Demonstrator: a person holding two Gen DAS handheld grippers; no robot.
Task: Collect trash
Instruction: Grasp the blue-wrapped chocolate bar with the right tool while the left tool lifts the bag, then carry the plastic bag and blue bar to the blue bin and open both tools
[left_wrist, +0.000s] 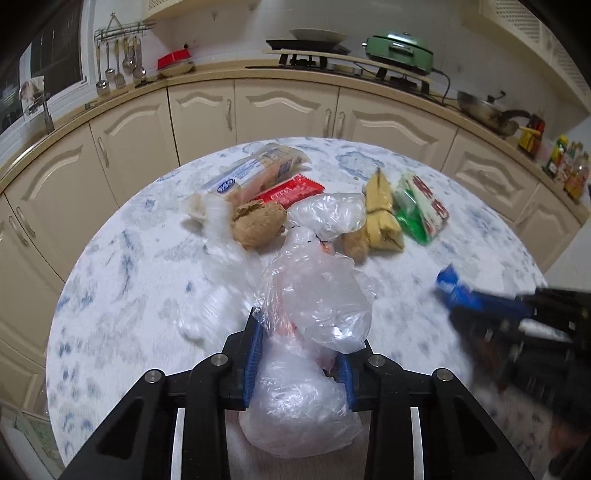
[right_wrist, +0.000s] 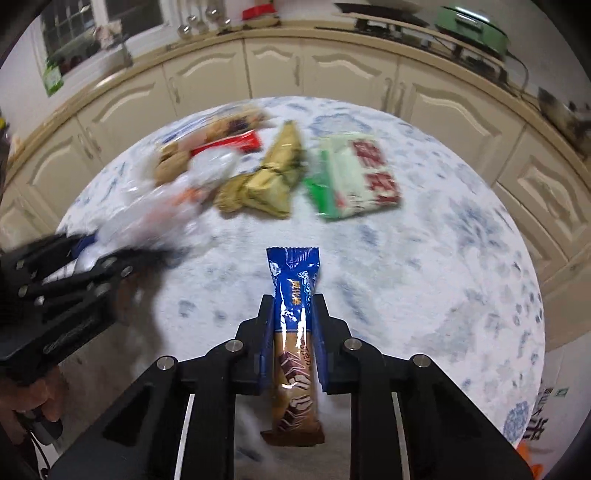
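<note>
My left gripper (left_wrist: 299, 339) is shut on a crumpled clear plastic bag (left_wrist: 314, 302) and holds it above the round table (left_wrist: 129, 266). My right gripper (right_wrist: 293, 314) is shut on a blue and brown snack wrapper (right_wrist: 293, 295), lengthwise between the pads; it shows blurred at the right of the left wrist view (left_wrist: 458, 291). Trash lies at the table's far side: a green and white packet (right_wrist: 351, 173), a yellow wrapped bundle (right_wrist: 269, 177), a red wrapper (left_wrist: 291, 192), a long biscuit pack (left_wrist: 255, 173), brown lumps (left_wrist: 258, 225) and another clear bag (left_wrist: 328, 214).
Cream kitchen cabinets (left_wrist: 288, 110) curve behind the table, with a counter holding a stove, a green cooker (left_wrist: 402, 51), a pan (left_wrist: 484, 110) and hanging utensils (left_wrist: 118, 62). The left gripper appears blurred at the left of the right wrist view (right_wrist: 74, 280).
</note>
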